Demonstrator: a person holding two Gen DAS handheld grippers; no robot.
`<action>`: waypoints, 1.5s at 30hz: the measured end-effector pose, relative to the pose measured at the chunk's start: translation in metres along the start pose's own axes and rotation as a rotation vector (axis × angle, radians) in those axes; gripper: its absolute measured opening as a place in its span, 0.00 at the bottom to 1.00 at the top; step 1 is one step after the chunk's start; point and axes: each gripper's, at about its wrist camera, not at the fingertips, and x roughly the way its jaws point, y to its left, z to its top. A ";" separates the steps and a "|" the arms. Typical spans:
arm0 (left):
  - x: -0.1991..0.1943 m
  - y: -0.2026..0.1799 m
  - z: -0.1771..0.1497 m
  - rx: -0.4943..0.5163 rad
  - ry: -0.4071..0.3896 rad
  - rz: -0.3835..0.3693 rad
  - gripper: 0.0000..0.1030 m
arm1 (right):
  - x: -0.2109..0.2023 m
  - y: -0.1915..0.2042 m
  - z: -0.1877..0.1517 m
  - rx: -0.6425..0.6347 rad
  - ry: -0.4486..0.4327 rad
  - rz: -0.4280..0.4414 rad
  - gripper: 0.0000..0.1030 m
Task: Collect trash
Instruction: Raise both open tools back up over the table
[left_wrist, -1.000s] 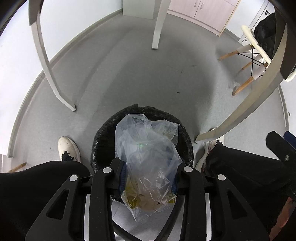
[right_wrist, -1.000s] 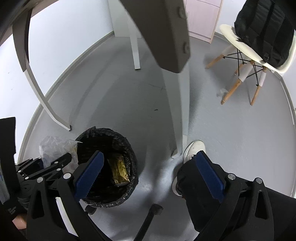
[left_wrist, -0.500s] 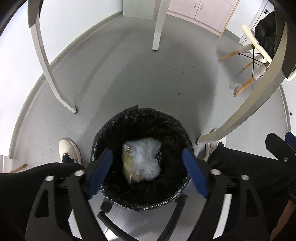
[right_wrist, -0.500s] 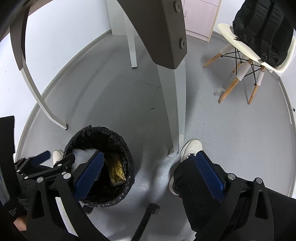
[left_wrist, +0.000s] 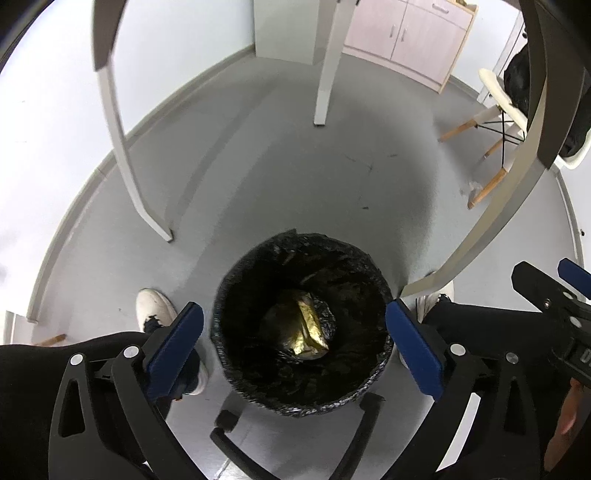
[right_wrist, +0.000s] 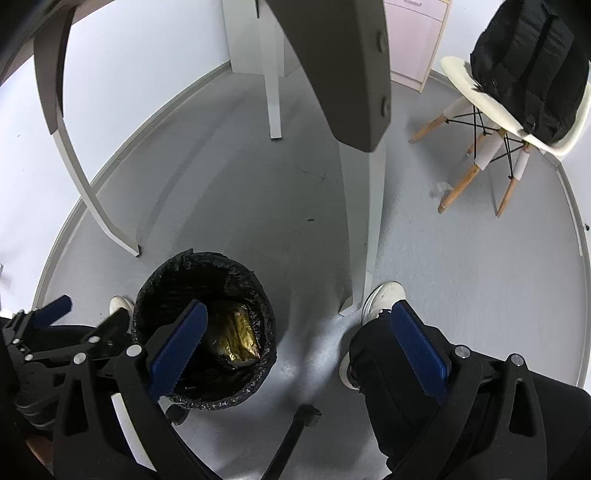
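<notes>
A round bin with a black liner (left_wrist: 295, 240) stands on the grey floor, straight below my left gripper (left_wrist: 293, 308). Its blue-padded jaws are opening wide, with nothing between them. A clear bag of yellow-gold trash (left_wrist: 306, 328) lies at the bottom of the bin. In the right wrist view the same bin (right_wrist: 207, 258) and bag (right_wrist: 236, 332) sit at lower left, with the left gripper (right_wrist: 90, 308) beside them. My right gripper (right_wrist: 298, 307) hangs open and empty over the floor, to the right of the bin; its left finger overlaps the bin's rim in that view.
White table legs (left_wrist: 147, 206) (right_wrist: 364, 236) rise around the bin. The person's white shoes (left_wrist: 153, 304) (right_wrist: 382, 295) and black trousers flank it. A black chair base (left_wrist: 225, 424) lies near the front. A white chair (right_wrist: 491, 107) carrying a black backpack (right_wrist: 532, 62) stands at far right.
My left gripper opened and let go of the clear trash bag, which dropped to the bottom of the bin. The left gripper then rose a little. The right gripper barely moved.
</notes>
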 end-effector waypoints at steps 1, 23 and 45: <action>-0.005 0.003 -0.001 -0.002 -0.007 0.005 0.94 | -0.003 0.002 0.000 -0.005 -0.002 0.004 0.93; -0.132 0.046 -0.043 -0.049 -0.126 0.072 0.94 | -0.112 0.043 -0.033 -0.105 -0.104 0.049 0.93; -0.271 0.059 -0.072 -0.064 -0.256 0.076 0.94 | -0.258 0.036 -0.059 -0.134 -0.250 0.073 0.93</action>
